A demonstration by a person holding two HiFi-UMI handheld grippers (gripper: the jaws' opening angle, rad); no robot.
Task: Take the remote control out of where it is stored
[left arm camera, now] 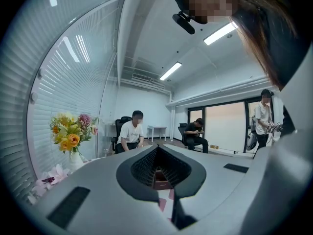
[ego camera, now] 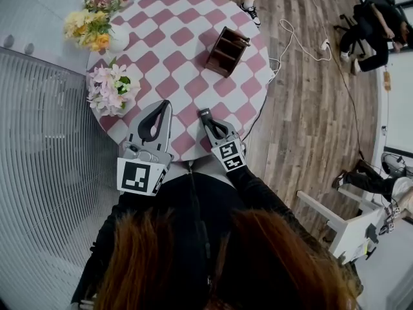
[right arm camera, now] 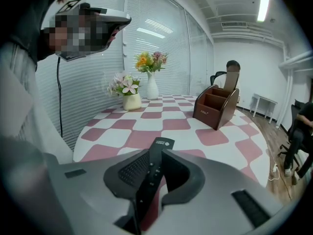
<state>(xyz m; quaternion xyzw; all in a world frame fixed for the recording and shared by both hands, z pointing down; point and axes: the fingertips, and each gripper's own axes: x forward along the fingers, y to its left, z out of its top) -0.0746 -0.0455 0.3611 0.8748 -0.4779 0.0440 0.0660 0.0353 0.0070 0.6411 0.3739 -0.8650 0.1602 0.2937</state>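
Observation:
A black remote control (right arm camera: 155,166) stands on edge between the jaws of my right gripper (right arm camera: 156,155), its tip poking out past them. In the head view the right gripper (ego camera: 210,123) hovers over the near edge of the round table with the remote control (ego camera: 205,113) clamped in it. The brown wooden organizer (ego camera: 226,50) stands apart at the far right of the table, seen also as the organizer (right arm camera: 215,104) ahead. My left gripper (ego camera: 165,104) rests beside the right one, tips together around nothing; its own view shows the left gripper (left arm camera: 157,148) shut.
The table (ego camera: 174,50) carries a pink-and-white checked cloth. A vase of yellow flowers (ego camera: 97,18) and a pot of pink flowers (ego camera: 110,89) stand at its left edge. A cable (ego camera: 297,44) lies on the wooden floor; a white chair (ego camera: 342,231) and seated people are around.

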